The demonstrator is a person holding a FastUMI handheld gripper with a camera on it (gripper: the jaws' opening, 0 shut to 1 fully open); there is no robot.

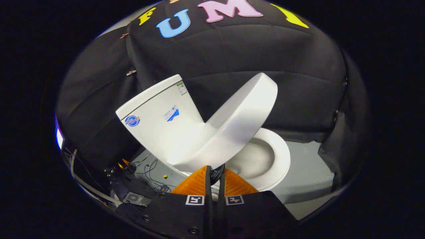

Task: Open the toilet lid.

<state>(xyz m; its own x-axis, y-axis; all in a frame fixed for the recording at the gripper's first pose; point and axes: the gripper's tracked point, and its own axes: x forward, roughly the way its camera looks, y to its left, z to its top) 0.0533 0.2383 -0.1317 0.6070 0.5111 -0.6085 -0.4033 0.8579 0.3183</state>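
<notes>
The white toilet stands ahead with its tank (159,116) to the left and the seat ring (277,166) lying flat over the bowl. Its lid (239,119) is lifted about halfway and stands tilted between tank and seat. My gripper (216,170) is just below the lid's lower rim, with the tips touching or nearly touching that rim. Its fingers (196,182) are drawn together with only a thin slit between them. A small dark shape shows in the slit at the tips, and I cannot tell what it is. Neither finger wraps around the lid.
Black cloth walls close in behind and on both sides of the toilet. Loose cables and a power strip (132,186) lie on the grey floor (305,172) left of the bowl. Bare floor lies to the right of the seat.
</notes>
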